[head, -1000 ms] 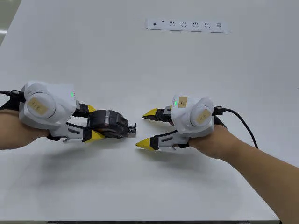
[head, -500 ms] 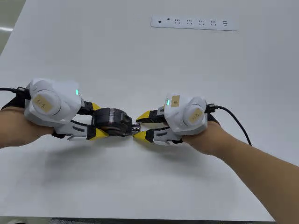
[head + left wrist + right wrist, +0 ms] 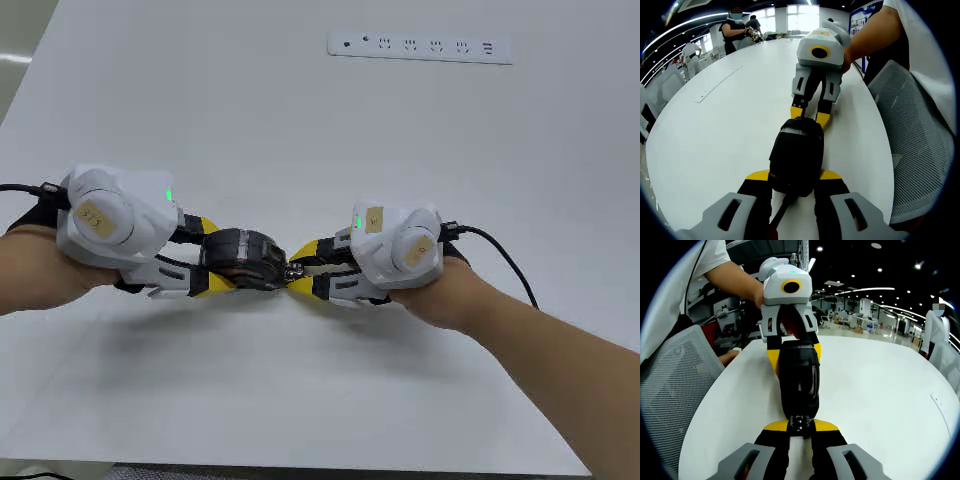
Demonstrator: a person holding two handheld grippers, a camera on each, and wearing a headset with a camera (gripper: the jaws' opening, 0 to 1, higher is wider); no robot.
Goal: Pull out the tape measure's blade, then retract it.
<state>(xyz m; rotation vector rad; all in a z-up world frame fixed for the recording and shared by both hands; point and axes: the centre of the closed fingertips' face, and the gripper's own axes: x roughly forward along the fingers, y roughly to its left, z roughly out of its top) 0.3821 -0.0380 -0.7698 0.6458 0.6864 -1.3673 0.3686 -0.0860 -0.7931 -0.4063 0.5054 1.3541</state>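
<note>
Left tongs [image 3: 212, 256]: pressed onto the black tape measure [image 3: 240, 258], with one yellow tip on its far flank and one on its near flank.
Right tongs [image 3: 300, 270]: almost together, pinching the blade hook [image 3: 294, 270] at the case's right end.
Tape measure: lies on the white desk [image 3: 300, 130] between the two tongs, a little left of centre. The hook sits tight against the case, with no blade drawn out.
Change: a second ago the right tongs were spread wide and stood apart, to the right of the case. Half a second ago they were narrowing at the hook. The left grip on the case is unchanged.
Left hand [image 3: 30, 275]: at the left edge, low over the desk, tongs pointing right.
Right hand [image 3: 450, 300]: forearm comes in from the near right corner, tongs pointing left, nose to nose with the other pair. A black cable [image 3: 500, 255] trails off to the right.
Power strip [image 3: 420, 46]: at the far side of the desk, well apart.
</note>
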